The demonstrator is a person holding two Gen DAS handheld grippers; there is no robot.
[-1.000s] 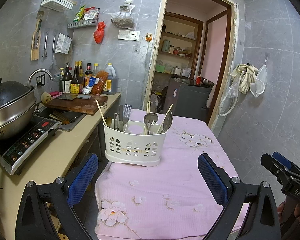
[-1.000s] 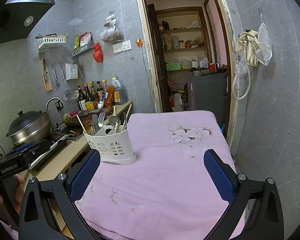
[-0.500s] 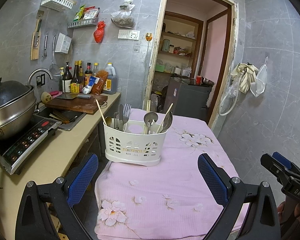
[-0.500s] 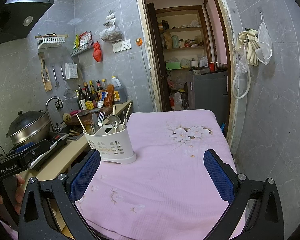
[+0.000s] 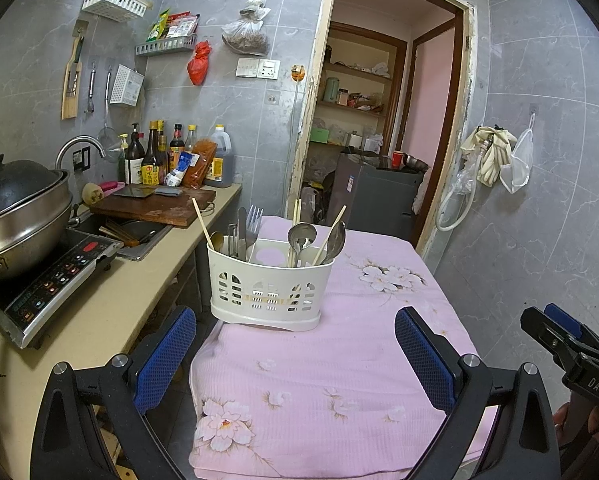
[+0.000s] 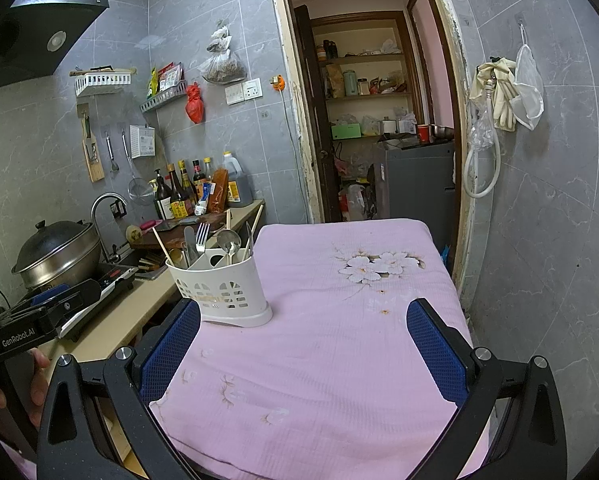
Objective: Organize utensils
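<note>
nothing moved; utensils [image 5: 299,236] upright

Left gripper [image 5: 295,354] and right gripper [image 6: 303,346], jaws wide apart; both empty

We see a table covered by a pale pink cloth with white flower prints [image 5: 339,380] [image 6: 339,340]. Directly on the cloth, near its left edge, stands a cream-white perforated plastic utensil caddy [image 5: 269,286] [image 6: 223,292], upright, on a wider base. The rest of the cloth lies bare, with a large white blossom print [image 6: 373,266] toward the far right and a few small brownish spots [image 6: 384,312] nearer us.
</note>
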